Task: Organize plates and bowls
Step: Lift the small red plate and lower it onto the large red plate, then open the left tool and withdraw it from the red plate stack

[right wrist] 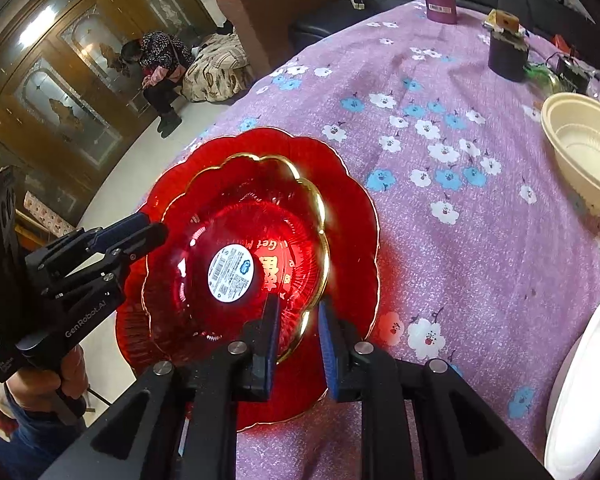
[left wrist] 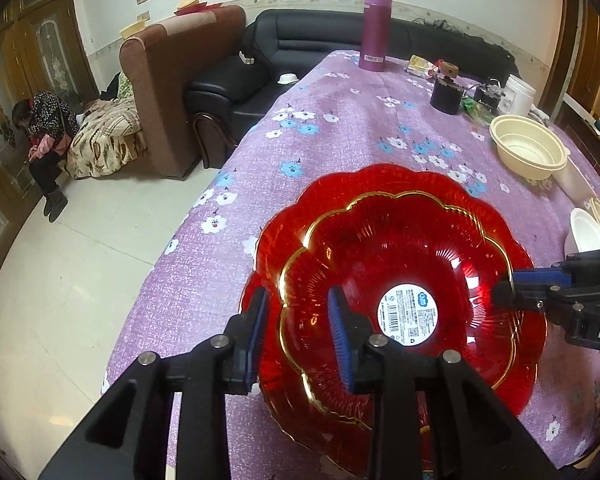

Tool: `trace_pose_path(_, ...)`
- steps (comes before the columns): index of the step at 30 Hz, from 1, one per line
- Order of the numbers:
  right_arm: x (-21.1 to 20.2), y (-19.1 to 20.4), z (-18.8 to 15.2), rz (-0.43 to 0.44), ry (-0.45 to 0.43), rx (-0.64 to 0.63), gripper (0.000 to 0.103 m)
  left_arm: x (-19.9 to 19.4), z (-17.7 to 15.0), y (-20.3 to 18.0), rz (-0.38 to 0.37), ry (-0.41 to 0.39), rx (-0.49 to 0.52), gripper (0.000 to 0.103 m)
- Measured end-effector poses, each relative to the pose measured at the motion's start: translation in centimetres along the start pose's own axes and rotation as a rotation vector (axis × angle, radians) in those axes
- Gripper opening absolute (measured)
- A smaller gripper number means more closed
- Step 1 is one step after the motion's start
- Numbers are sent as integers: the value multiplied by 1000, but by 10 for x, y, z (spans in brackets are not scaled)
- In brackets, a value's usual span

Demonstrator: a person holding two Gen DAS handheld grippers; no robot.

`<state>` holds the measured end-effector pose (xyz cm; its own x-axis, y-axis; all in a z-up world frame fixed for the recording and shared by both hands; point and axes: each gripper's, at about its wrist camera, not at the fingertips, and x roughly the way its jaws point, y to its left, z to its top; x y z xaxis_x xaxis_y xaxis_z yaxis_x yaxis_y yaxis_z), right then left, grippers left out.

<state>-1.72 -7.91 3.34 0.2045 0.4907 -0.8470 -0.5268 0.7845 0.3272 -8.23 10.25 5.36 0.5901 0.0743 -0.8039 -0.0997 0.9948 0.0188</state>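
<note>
Two red scalloped plates lie stacked on the floral purple tablecloth [left wrist: 340,120]: the smaller gold-rimmed red bowl-plate [left wrist: 400,280], bearing a round white label [left wrist: 413,315], sits inside the larger red plate [right wrist: 352,200]; the left gripper [left wrist: 298,328] straddles the smaller plate's rim, fingers parted, one outside and one inside. The right gripper [right wrist: 298,336] straddles the opposite rim likewise, unclenched; a cream bowl [left wrist: 526,152] stands well beyond the stack, near the purple flask [left wrist: 374,28].

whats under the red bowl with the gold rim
The red bowl sits in a wider red plate, whose scalloped edge shows all around. Through the glass, gold lettering shows below. Whether more plates lie under it is hidden. Both grippers straddle the rim.
</note>
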Motion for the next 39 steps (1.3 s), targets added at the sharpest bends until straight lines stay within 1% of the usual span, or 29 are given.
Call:
trace_pose_path(2, -2, 0, -2, -2, -5, -6, 21, -3, 0, 0, -3, -13, -1, 36)
trace_pose_path(6, -8, 1, -5, -16, -19, -18, 22, -8, 1, -2, 6, -38, -1, 40)
trace_pose_path(9, -15, 3, -8, -40, -44, -30, 32, -14, 1, -4, 29, -62, 3, 42)
trace_pose_path(10, -18, 3, -8, -44, -55, -38, 34, -17, 1, -5, 41, -77, 6, 44)
trace_pose_path(12, -23, 5, -11, -62, -75, -56, 35, -21, 1, -6, 46, -94, 8, 46)
trace_pose_path(15, -34, 10, -17, -103, -117, -84, 38, -26, 3, -10, 41, -110, 13, 46)
trace_pose_path(17, -42, 12, -22, -139, -154, -104, 45, -29, 3, -13, 39, -118, 21, 46)
trace_pose_path(21, -57, 11, -31, -193, -218, -108, 50, -33, 5, -24, 23, -128, 35, 47)
trace_pose_path(23, -65, 7, -36, -222, -250, -99, 59, -35, 6, -32, 14, -130, 49, 47)
trace_pose_path(25, -72, 4, -39, -252, -279, -87, 64, -37, 7, -42, 1, -136, 67, 47)
trace_pose_path(26, -76, 0, -41, -283, -297, -81, 65, -38, 7, -46, -3, -138, 75, 47)
trace_pose_path(29, -83, -11, -47, -333, -323, -67, 65, -41, 9, -64, -24, -143, 102, 47)
trace_pose_path(33, -94, -27, -59, -358, -347, -29, 65, -42, 12, -93, -56, -141, 154, 47)
trace_pose_path(36, -101, -35, -69, -394, -367, -14, 65, -41, 13, -113, -75, -138, 190, 47)
trace_pose_path(39, -107, -43, -78, -403, -377, 4, 65, -42, 14, -137, -99, -135, 229, 47)
